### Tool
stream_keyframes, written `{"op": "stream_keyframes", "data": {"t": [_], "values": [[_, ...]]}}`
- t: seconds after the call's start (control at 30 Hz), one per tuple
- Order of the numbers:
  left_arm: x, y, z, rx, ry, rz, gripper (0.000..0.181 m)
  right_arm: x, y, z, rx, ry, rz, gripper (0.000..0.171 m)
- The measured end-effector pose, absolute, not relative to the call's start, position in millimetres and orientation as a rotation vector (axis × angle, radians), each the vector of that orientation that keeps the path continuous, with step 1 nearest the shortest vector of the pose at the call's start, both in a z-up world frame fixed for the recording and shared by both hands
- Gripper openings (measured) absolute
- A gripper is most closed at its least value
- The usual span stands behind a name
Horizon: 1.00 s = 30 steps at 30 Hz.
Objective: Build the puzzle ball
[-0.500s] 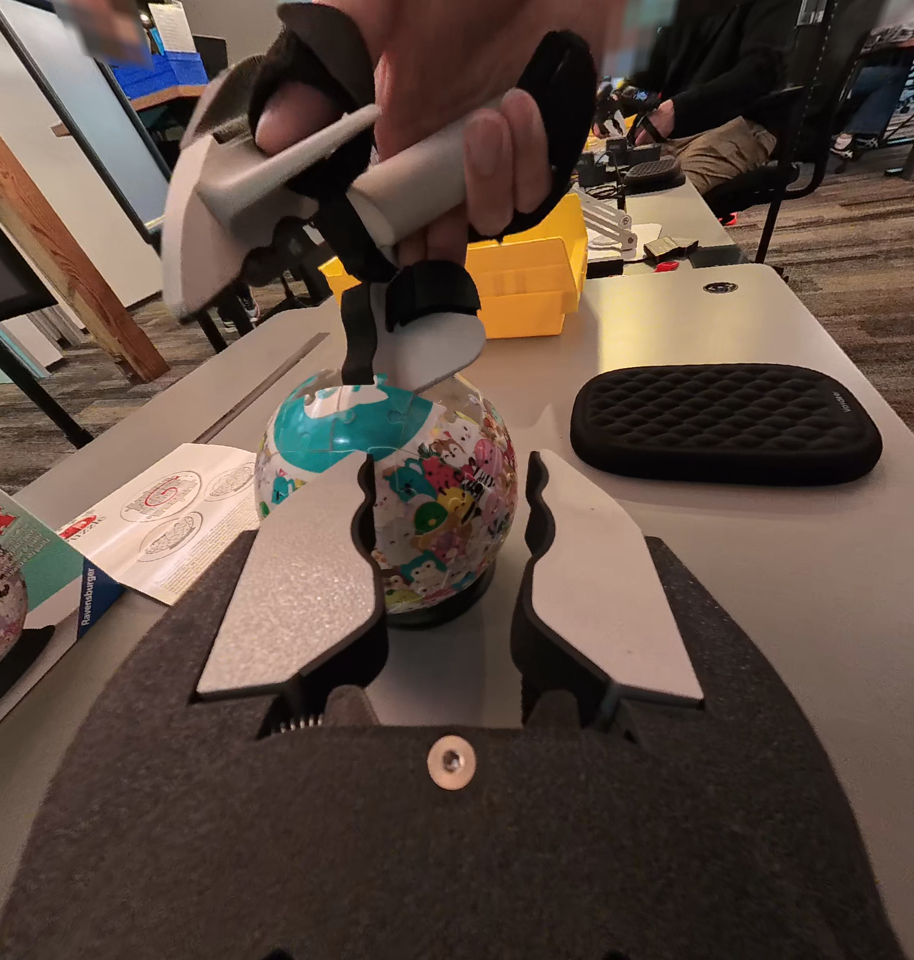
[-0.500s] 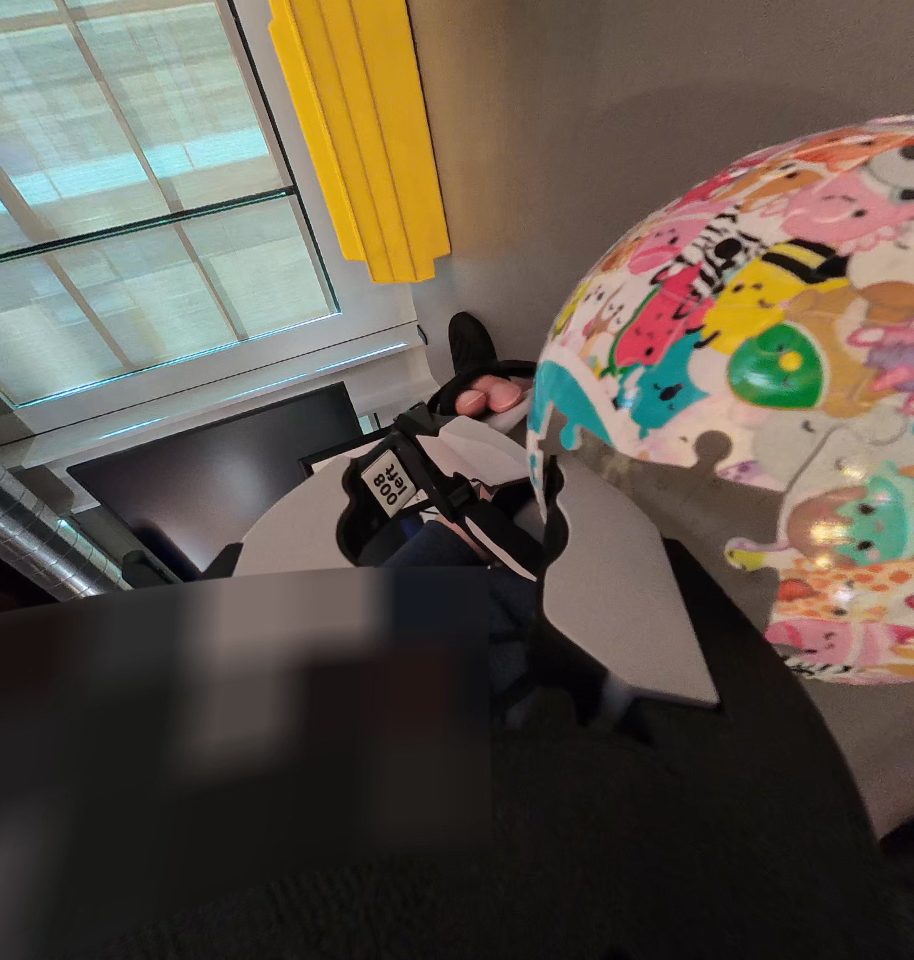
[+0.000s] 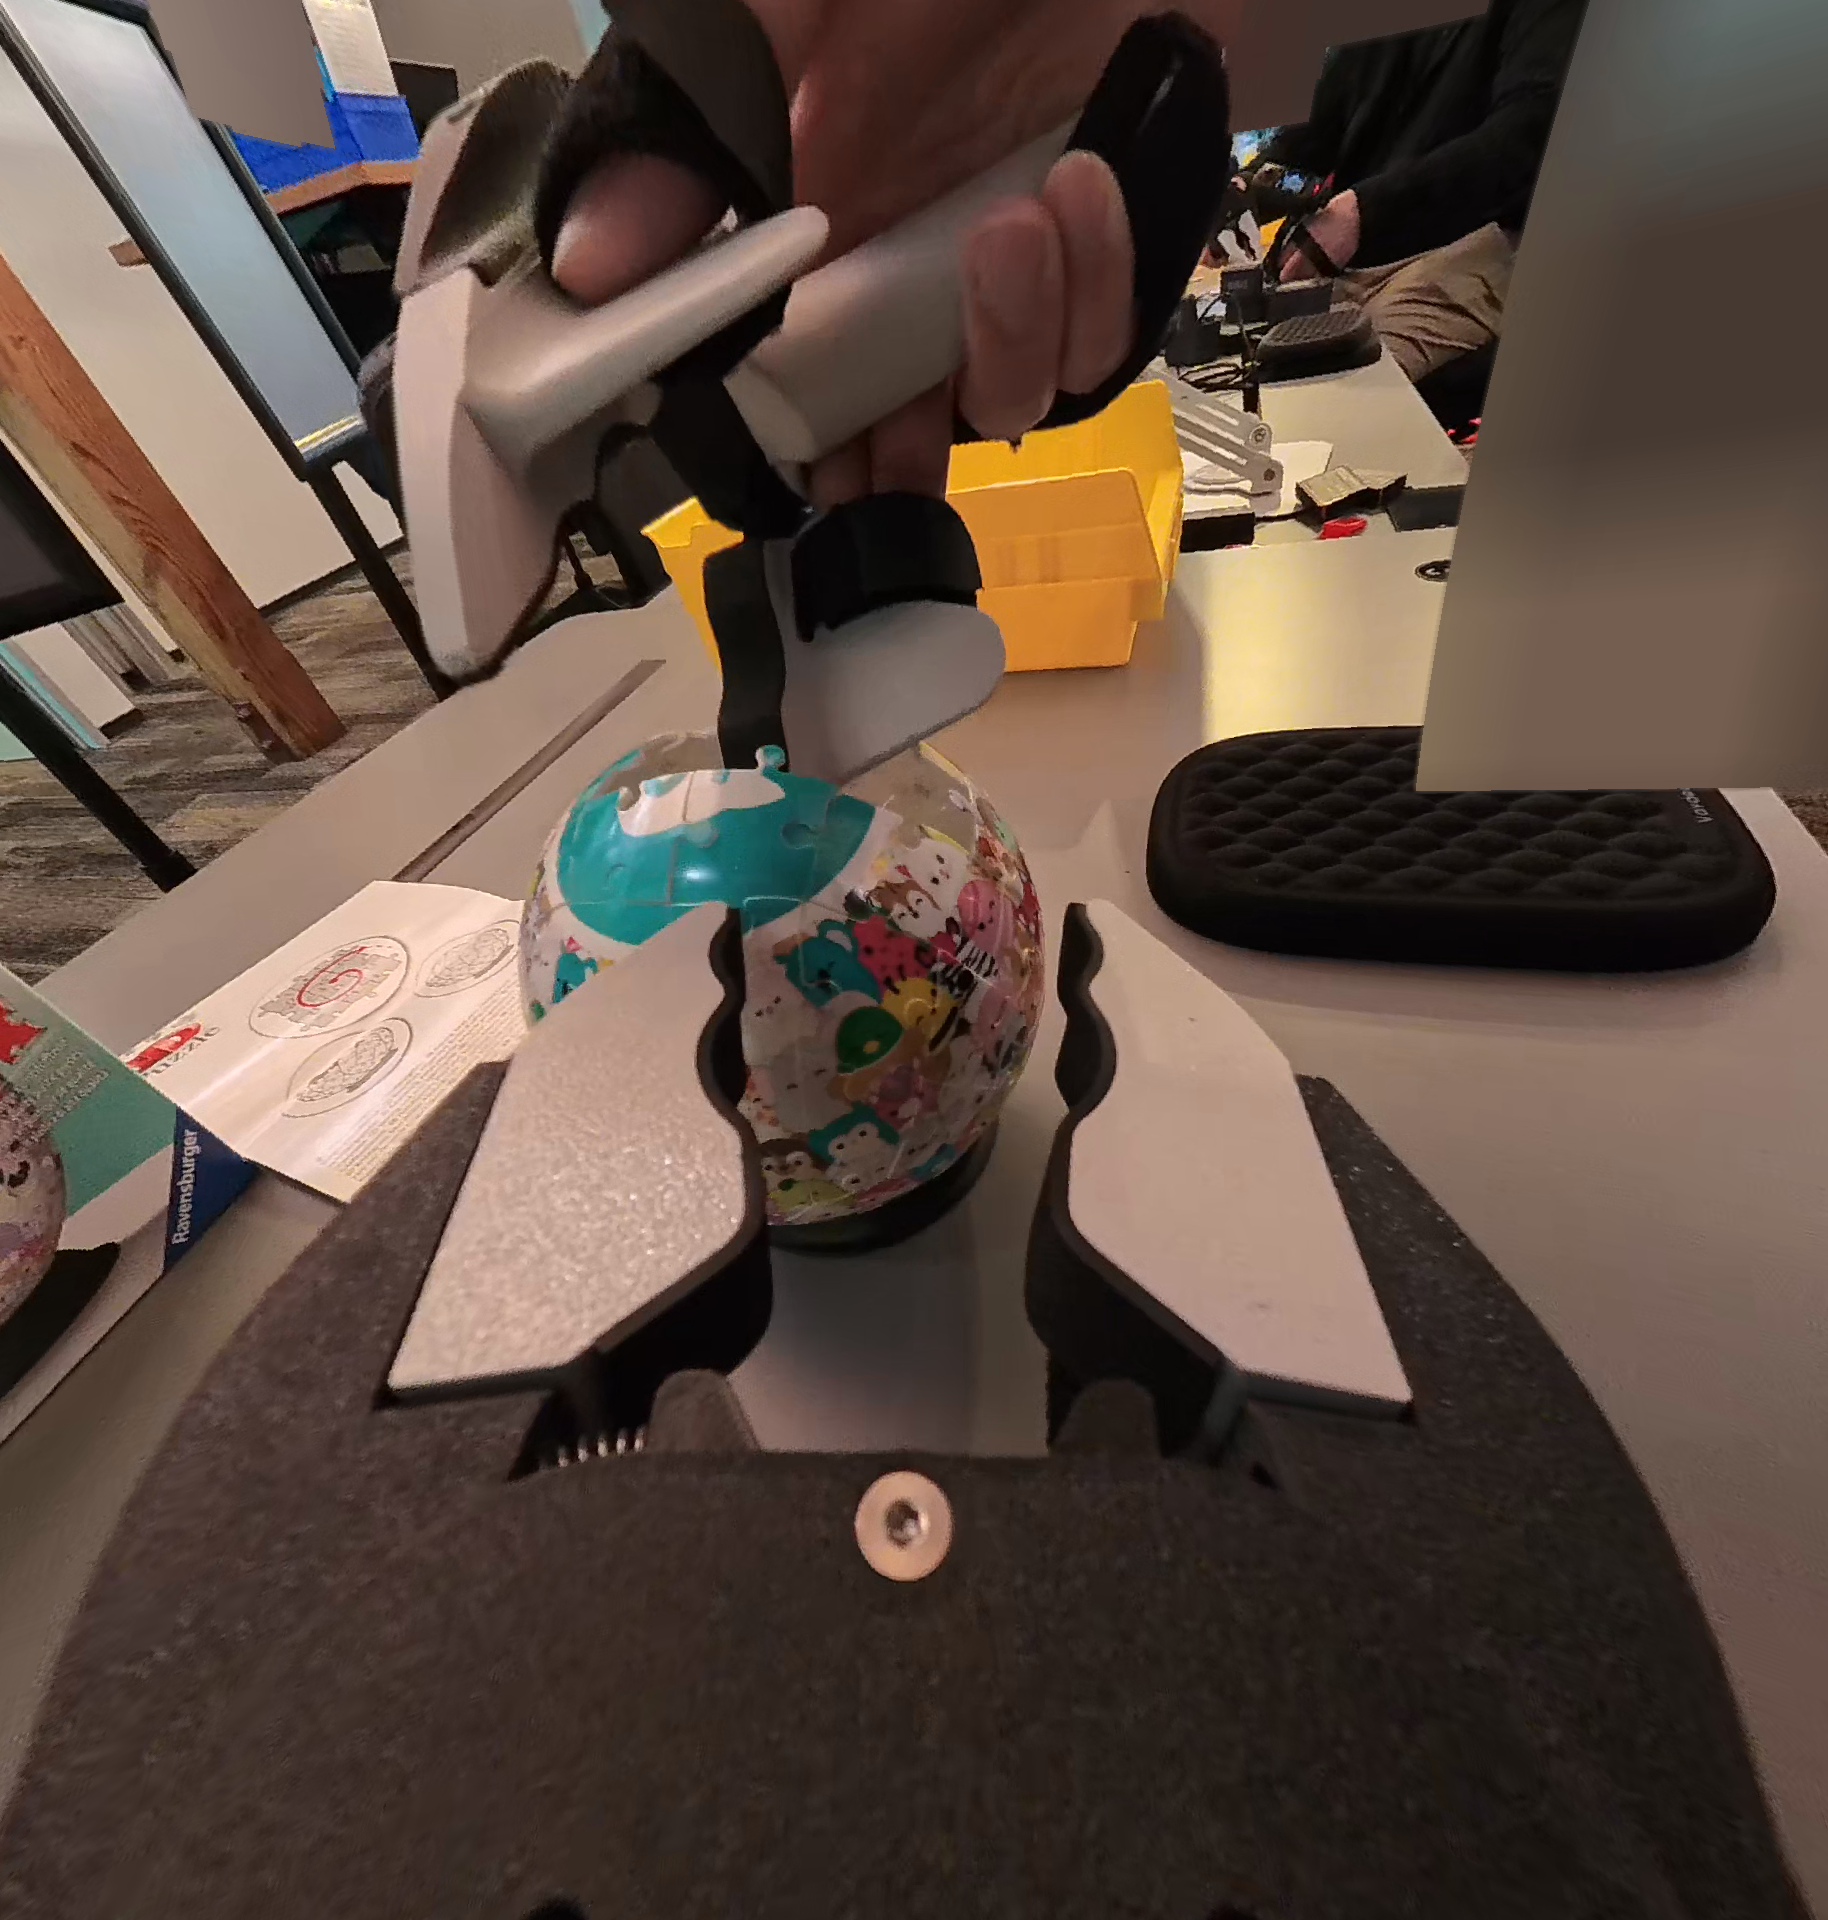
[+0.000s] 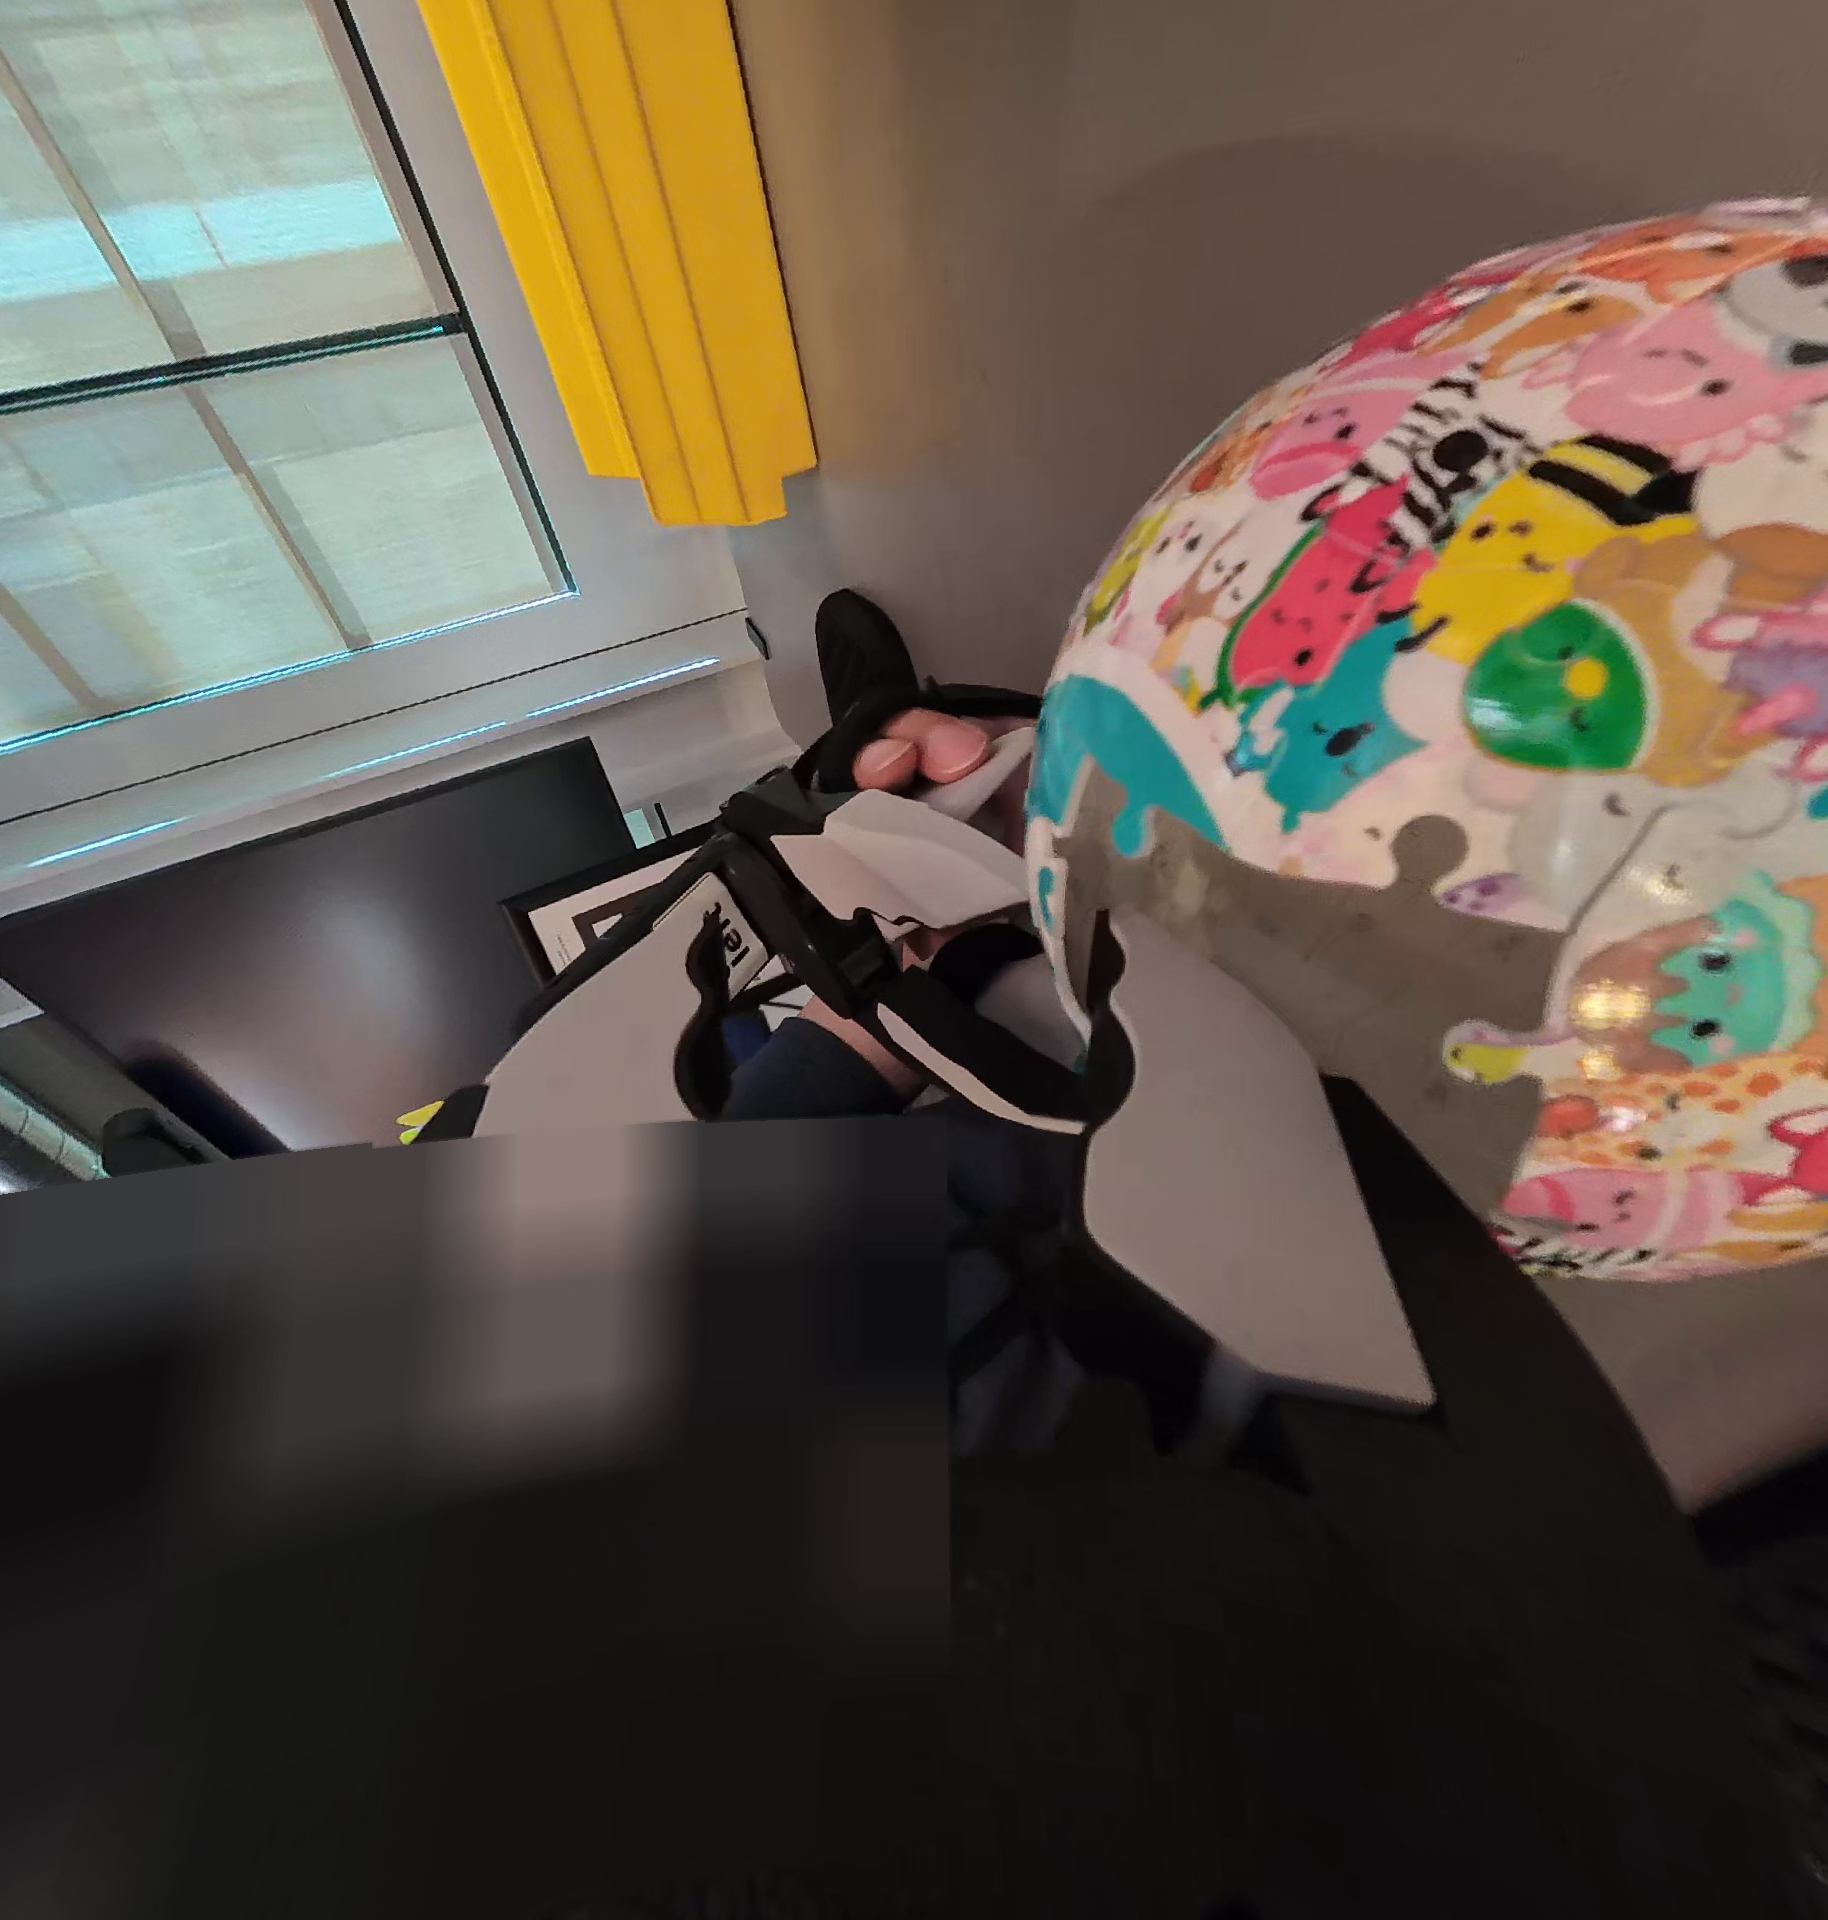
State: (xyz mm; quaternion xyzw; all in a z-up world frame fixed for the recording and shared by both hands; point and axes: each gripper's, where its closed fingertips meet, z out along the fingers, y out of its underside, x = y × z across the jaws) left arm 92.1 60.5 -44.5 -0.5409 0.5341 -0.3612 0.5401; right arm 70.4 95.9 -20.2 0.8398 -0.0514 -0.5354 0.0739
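1. Since the earlier frame your right gripper [image 3: 775,727] has tipped a little at the crown of the puzzle ball [image 3: 785,987]; your left gripper [image 3: 899,997] has barely shifted.
2. The left one stands open and empty, with the ball just ahead between its tips, seated on a dark stand [image 3: 889,1216].
3. Whether the right one pinches a piece, I cannot tell.
4. Press straight down through the stand, and brace lightly with the left so the ball cannot roll.
5. A sphere has no long axis; its unfinished opening faces up.

Office: grey desks [image 3: 1305,644], carpet (seated person [image 3: 1409,208] behind).
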Motion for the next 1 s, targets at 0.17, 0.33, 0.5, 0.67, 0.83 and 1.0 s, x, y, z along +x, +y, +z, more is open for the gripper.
{"op": "stream_keyframes", "data": {"t": [0.17,0.33,0.5,0.67,0.83,1.0], "values": [[92,61,-38,-1.276,1.239,-0.878,0.058,76,93,-20,2.594,-0.083,-1.545,0.065],[91,61,-33,-1.267,1.225,-0.882,0.058,81,92,-28,2.674,-0.034,-1.425,0.048],[91,59,-33,-1.265,1.23,-0.882,0.057,83,89,-39,2.751,-0.036,-1.314,0.028],[89,58,-30,-1.257,1.23,-0.88,0.057,84,86,-39,2.821,-0.047,-1.278,0.029],[87,60,-26,-1.254,1.213,-0.883,0.057,84,82,-38,2.841,-0.035,-1.231,0.034],[87,58,-25,-1.25,1.215,-0.881,0.056,85,79,-39,2.866,0.025,-1.117,0.04]]}}
